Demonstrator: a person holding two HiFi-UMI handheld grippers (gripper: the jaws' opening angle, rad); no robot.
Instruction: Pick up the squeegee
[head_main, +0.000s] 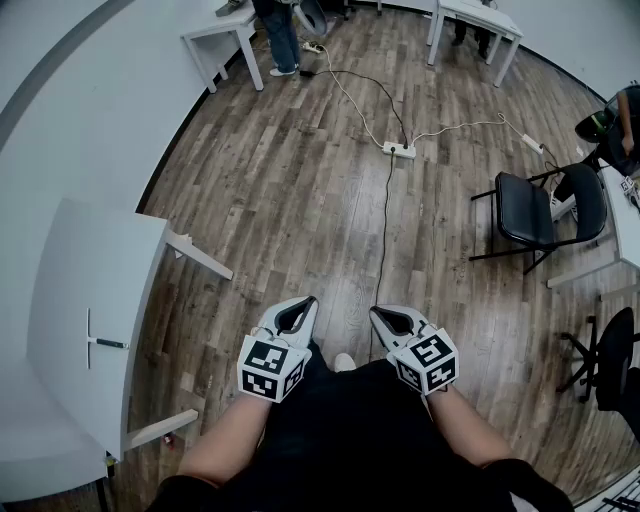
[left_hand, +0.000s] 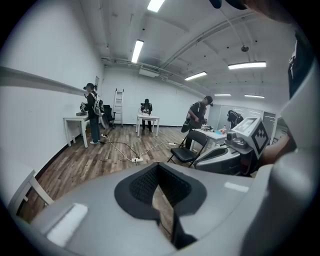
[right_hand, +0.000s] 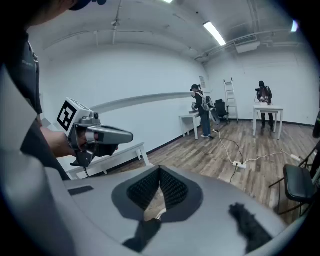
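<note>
Fingers (left_hand: 145, 186) shut and empty on left gripper (head_main: 303, 303) and right gripper (head_main: 380, 314), parked well right of desk (head_main: 90, 250), apparently waiting; squeegee (head_main: 100, 342) flat on desk, untouched, reach leftward yet to begin.

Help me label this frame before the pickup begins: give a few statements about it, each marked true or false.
1. The squeegee lies on the white table. True.
2. The right gripper holds the squeegee. False: the right gripper is shut on nothing, in front of the person's body, away from the table.
3. A black chair stands on the wood floor. True.
4. The power strip sits on the table. False: the power strip lies on the floor.
5. The left gripper's fingers are spread wide. False: the left gripper has its fingers together, with nothing between them.
</note>
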